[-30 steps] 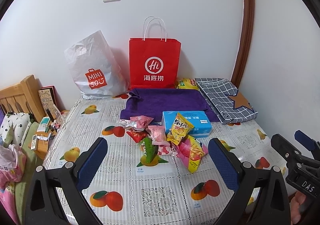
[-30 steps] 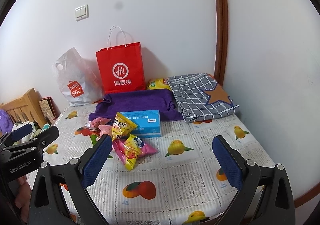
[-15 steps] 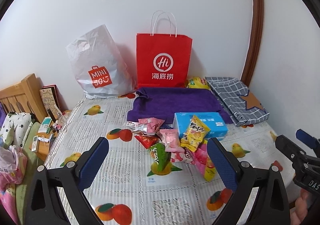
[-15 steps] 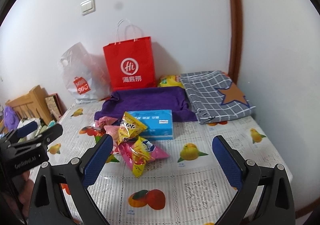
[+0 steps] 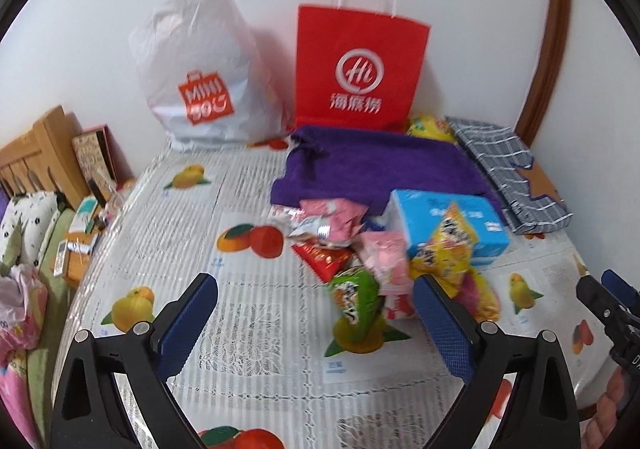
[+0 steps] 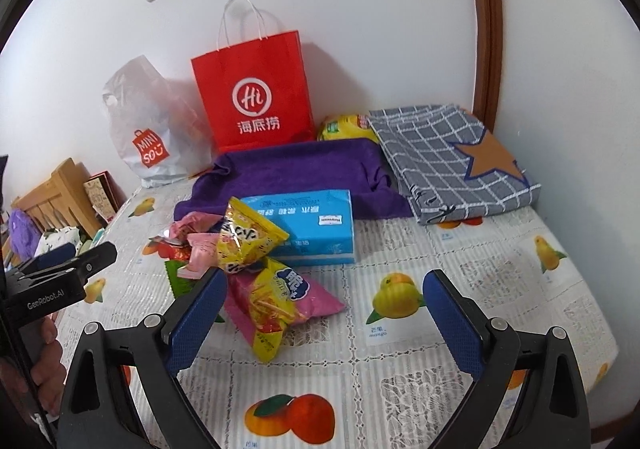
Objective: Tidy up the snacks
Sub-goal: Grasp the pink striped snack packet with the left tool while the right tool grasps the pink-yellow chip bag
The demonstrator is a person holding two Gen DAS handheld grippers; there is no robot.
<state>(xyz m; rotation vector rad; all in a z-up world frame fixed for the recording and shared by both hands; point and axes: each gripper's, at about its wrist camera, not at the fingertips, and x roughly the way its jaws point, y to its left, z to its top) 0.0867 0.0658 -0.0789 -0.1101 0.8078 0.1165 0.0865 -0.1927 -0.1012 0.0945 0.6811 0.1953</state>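
Covering the table (image 6: 460, 249): fruit-print cloth (image 5: 240, 313).

Tablecloth (image 6: 400, 369): white lace pattern, printed orange and yellow fruit. Paper bag (image 6: 256, 93): red, white logo and handles. Plastic bag (image 5: 200, 65): translucent white, orange-red logo. Towel (image 6: 296, 173): solid purple. Folded cloth (image 6: 448, 157): grey, white grid, orange-brown star. Tissue box (image 6: 316, 225): light blue. Snack packets: yellow (image 6: 248, 237); pink with yellow and blue (image 6: 280, 301); green (image 5: 354, 297); red (image 5: 322, 255); pale pink (image 5: 386, 253). Gripper pads (image 6: 198, 319): dark blue, on black frames.
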